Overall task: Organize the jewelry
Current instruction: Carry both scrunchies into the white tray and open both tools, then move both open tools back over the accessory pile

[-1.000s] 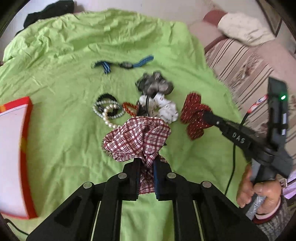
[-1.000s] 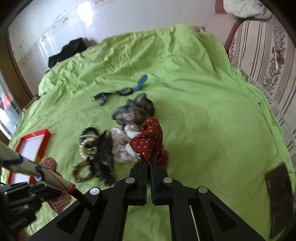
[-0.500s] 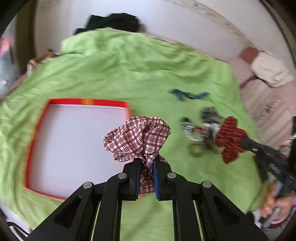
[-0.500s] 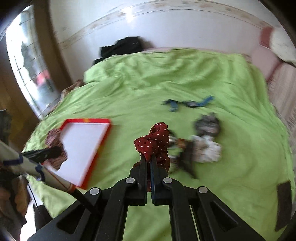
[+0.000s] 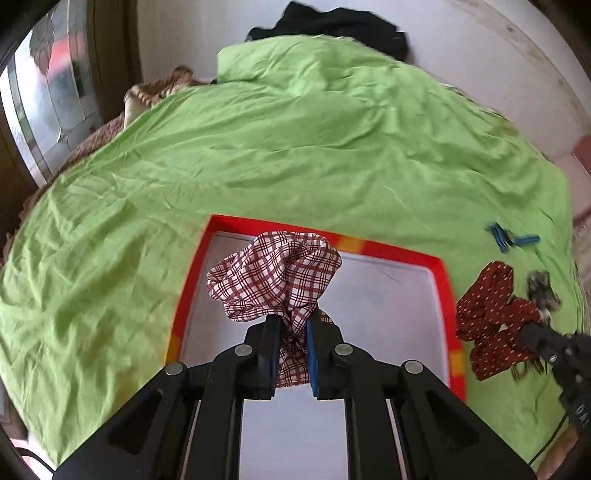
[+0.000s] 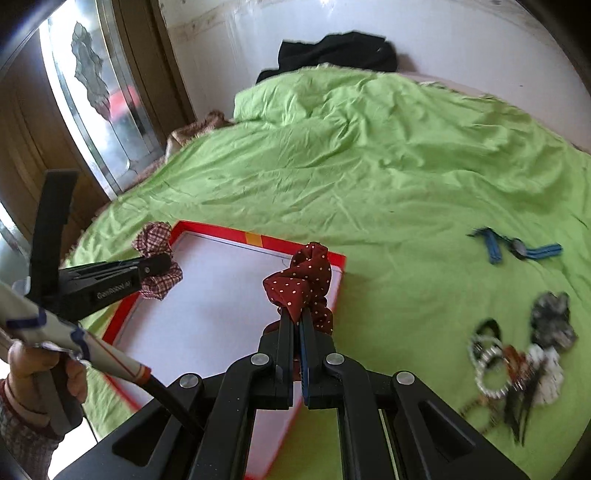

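Left wrist view: left gripper [image 5: 291, 323] clamped on plaid scrunchie [image 5: 273, 275], fabric bunched between the blue pads and ballooning just ahead of the tips. Directly beyond and under the tips: red-rimmed tray [image 5: 445, 291] w/ white floor, lying on green bedsheet [image 5: 258, 158]. To the right of the tips, just past the tray's right rim: dotted red scrunchie [image 5: 487, 306], pinched by right gripper [image 5: 526, 334] coming in from the right edge. Further right & ahead: blue watch [image 5: 511, 238] on sheet, grey scrunchie [image 5: 541, 288] blurred beside the dotted one. Far ahead at the wall: black cloth [image 5: 340, 26].

Right wrist view: right gripper [image 6: 295, 314] pressed together on dotted red scrunchie [image 6: 301, 284], held up over the tray's [image 6: 258, 238] near-right corner area. Left of the tips: left gripper [image 6: 164, 264] gripping plaid scrunchie [image 6: 157, 264] at the tray's far-left corner; hand [image 6: 40, 373] on its handle, lower left. Right of the tips, well apart: blue watch [image 6: 517, 247] ahead-right; nearer, a blurred pile w/ grey scrunchie [image 6: 552, 321], pearl bracelet [image 6: 487, 365], white scrunchie [image 6: 546, 373]. Rest of pile too smeared to tell apart.
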